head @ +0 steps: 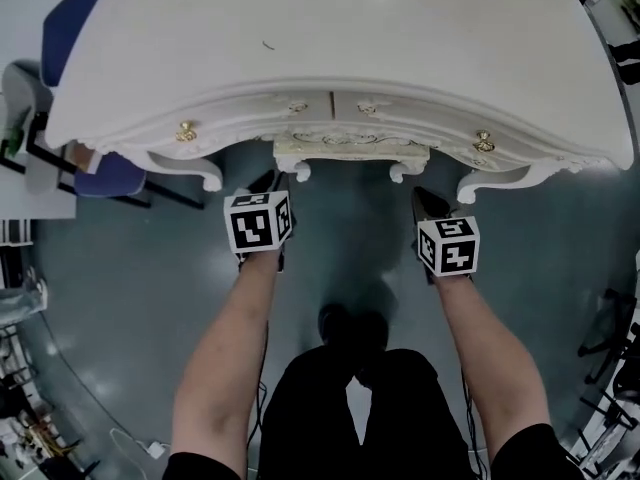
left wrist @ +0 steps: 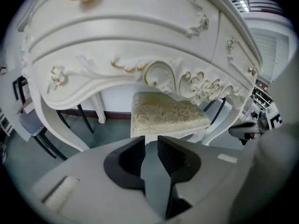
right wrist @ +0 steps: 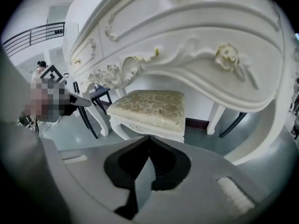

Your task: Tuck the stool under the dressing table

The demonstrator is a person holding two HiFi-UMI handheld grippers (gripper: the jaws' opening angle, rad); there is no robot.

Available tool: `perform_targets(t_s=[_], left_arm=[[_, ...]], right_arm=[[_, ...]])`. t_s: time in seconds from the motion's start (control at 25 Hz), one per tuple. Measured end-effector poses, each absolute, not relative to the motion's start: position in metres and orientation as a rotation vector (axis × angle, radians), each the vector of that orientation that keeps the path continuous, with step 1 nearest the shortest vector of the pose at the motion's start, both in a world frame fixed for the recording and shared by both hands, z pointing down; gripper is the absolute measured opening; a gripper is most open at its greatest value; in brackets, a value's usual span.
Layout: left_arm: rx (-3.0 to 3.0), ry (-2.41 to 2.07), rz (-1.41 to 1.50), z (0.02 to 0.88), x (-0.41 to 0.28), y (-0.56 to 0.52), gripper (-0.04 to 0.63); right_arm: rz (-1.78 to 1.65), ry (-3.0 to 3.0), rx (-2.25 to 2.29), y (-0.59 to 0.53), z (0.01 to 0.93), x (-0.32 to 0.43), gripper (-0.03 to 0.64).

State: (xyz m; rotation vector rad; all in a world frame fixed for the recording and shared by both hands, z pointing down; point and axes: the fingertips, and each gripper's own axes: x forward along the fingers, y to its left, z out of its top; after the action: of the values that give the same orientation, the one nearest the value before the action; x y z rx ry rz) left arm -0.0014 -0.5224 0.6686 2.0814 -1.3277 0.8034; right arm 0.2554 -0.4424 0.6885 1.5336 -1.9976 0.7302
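Right gripper view, carved white dressing table (right wrist: 187,29), leaf-patterned cushioned stool (right wrist: 154,107)

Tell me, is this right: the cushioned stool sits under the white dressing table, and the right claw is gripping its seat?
Not quite. The stool does sit under the dressing table, but the right claw grips nothing: the right gripper view shows its jaws closed together, empty, short of the seat.
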Motion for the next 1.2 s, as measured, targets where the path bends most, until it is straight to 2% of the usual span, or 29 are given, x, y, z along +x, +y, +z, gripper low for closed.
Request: perform_targets(t_s=[0.68, 0.88, 1.2], left_arm=[[2.104, -1.268, 0.688, 0.477, 0.006, -0.397, 0.017], [2.061, -1.272, 0.552, 0.427, 0.006, -0.371, 0.017], [2.081, -1.284, 0.630, 0.391, -0.005, -0.332, 0.017]], right_arm=[[0.788, -2.126, 1.483, -0.349, 0.484, 0.244, 0.003], [0.771, -2.148, 1.460, -0.323, 0.440, 0.238, 0.003], [0.797, -2.224, 1.442, -0.297, 0.410, 0.221, 0.003]])
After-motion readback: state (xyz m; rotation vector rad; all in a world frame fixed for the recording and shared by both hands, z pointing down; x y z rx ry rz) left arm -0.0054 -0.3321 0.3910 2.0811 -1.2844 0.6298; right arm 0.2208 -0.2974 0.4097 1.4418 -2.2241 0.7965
